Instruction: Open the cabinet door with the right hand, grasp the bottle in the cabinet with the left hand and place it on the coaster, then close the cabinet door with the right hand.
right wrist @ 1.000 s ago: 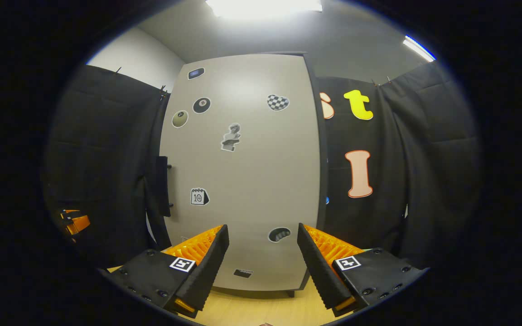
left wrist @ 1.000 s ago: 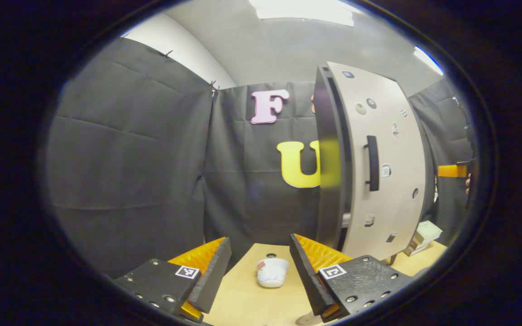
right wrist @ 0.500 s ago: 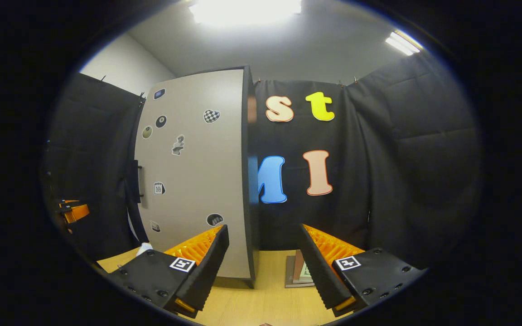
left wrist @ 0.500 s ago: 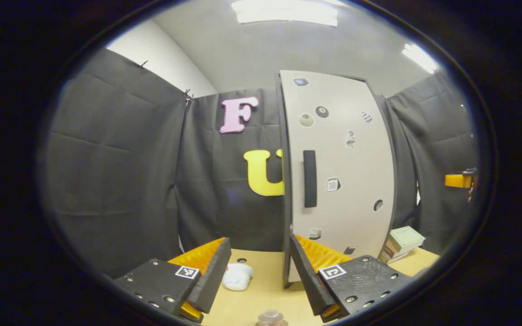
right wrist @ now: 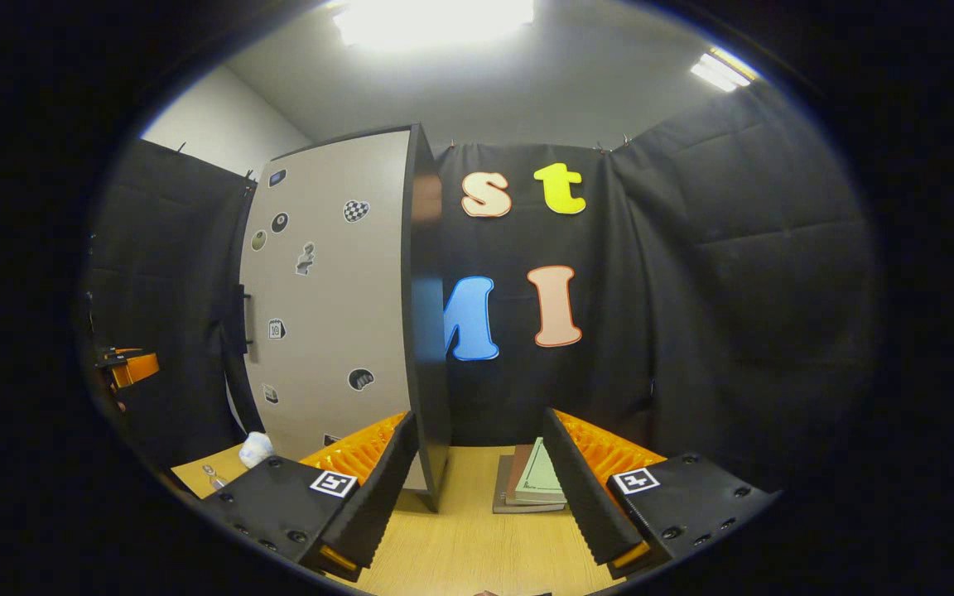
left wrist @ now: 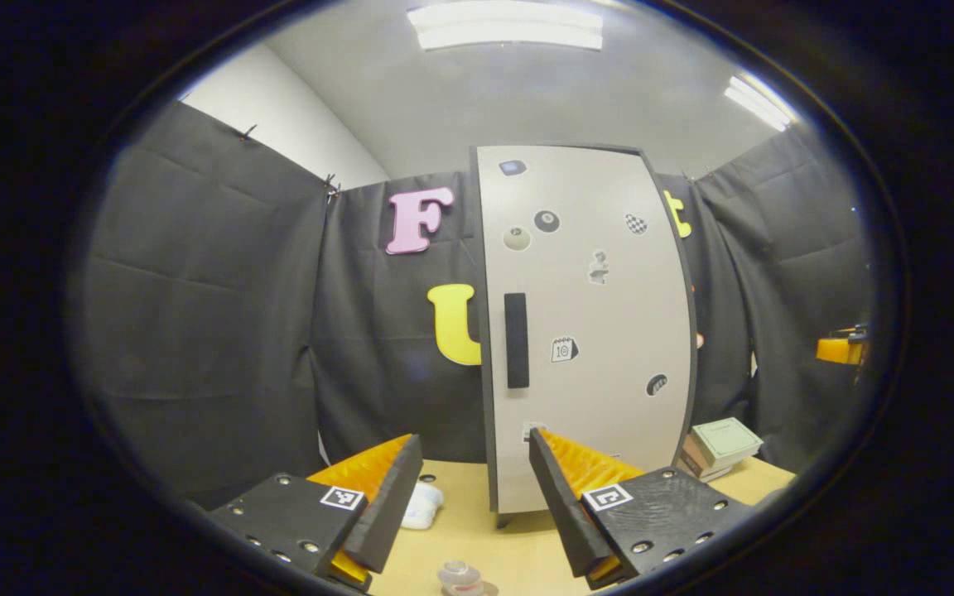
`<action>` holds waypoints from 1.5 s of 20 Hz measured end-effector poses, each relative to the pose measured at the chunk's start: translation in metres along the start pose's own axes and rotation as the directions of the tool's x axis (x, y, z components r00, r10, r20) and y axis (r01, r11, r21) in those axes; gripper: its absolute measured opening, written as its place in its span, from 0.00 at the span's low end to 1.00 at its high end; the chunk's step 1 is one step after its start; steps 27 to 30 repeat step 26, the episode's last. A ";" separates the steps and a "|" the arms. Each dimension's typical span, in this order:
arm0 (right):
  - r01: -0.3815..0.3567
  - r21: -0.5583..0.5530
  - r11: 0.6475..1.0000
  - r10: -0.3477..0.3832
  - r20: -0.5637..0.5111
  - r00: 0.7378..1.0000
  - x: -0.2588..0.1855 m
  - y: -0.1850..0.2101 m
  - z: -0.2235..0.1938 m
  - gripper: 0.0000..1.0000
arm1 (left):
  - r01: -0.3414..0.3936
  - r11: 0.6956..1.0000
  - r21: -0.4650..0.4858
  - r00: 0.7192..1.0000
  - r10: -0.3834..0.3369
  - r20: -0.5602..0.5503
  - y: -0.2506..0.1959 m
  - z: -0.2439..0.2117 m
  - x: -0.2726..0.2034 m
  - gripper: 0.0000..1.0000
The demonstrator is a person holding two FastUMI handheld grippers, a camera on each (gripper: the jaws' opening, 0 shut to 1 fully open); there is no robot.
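- Cabinet (left wrist: 585,331): the door sits flush, its handle (left wrist: 516,340) untouched — it looks closed.
- Table (left wrist: 518,555): a stack of books (left wrist: 721,447) lies beside the cabinet.
- Left gripper (left wrist: 469,497) and right gripper (right wrist: 477,488): fingers apart, holding nothing.
- Bottle (left wrist: 460,577): at the near table edge, its coaster barely visible — a careless hand withdrawing could topple it.

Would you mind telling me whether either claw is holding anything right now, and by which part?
Nothing is held: the left claw and right claw are both open and empty.
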State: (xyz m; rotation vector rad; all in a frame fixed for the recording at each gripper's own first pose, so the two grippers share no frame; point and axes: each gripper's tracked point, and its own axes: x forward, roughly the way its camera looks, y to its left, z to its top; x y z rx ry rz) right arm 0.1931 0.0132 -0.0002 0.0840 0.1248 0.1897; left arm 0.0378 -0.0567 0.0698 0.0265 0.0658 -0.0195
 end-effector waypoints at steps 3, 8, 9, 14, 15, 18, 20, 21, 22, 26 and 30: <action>-0.011 0.000 1.000 0.011 0.029 1.000 -0.005 0.011 0.011 0.96 | 0.003 1.000 0.000 1.000 -0.003 0.005 0.010 0.004 -0.003 0.77; -0.020 -0.014 1.000 0.021 0.051 0.998 -0.017 0.025 0.017 0.96 | -0.002 1.000 0.005 1.000 0.002 0.010 0.032 0.003 -0.013 0.78; -0.019 -0.017 1.000 0.020 0.051 0.999 -0.018 0.027 0.016 0.96 | -0.005 1.000 0.007 1.000 0.005 0.012 0.036 0.005 -0.013 0.78; -0.027 -0.021 0.999 0.028 0.057 0.998 -0.021 0.030 0.020 0.96 | -0.009 1.000 0.005 1.000 0.009 0.015 0.047 0.006 -0.015 0.80; -0.027 -0.022 0.999 0.028 0.055 0.998 -0.022 0.031 0.020 0.96 | -0.008 1.000 0.006 1.000 0.008 0.015 0.047 0.006 -0.015 0.81; -0.028 -0.029 0.999 0.029 0.046 0.999 -0.023 0.030 0.016 0.96 | -0.004 1.000 0.003 1.000 0.004 0.015 0.048 0.006 -0.016 0.81; -0.029 -0.029 0.999 0.030 0.041 0.999 -0.027 0.029 0.014 0.96 | -0.001 1.000 0.001 1.000 0.001 0.015 0.048 0.007 -0.017 0.80; -0.029 -0.030 0.999 0.031 0.041 0.999 -0.028 0.028 0.014 0.96 | 0.000 1.000 0.001 1.000 0.000 0.015 0.048 0.007 -0.018 0.81; -0.028 -0.030 0.999 0.029 0.043 0.999 -0.030 0.027 0.015 0.96 | 0.001 1.000 0.001 1.000 -0.001 0.014 0.048 0.006 -0.018 0.81; -0.028 -0.028 0.999 0.030 0.047 0.998 -0.033 0.023 0.017 0.96 | 0.003 1.000 0.003 1.000 -0.003 0.018 0.048 0.009 -0.020 0.81; -0.028 -0.028 0.999 0.030 0.047 0.998 -0.033 0.023 0.017 0.96 | 0.003 1.000 0.003 1.000 -0.003 0.018 0.048 0.009 -0.020 0.81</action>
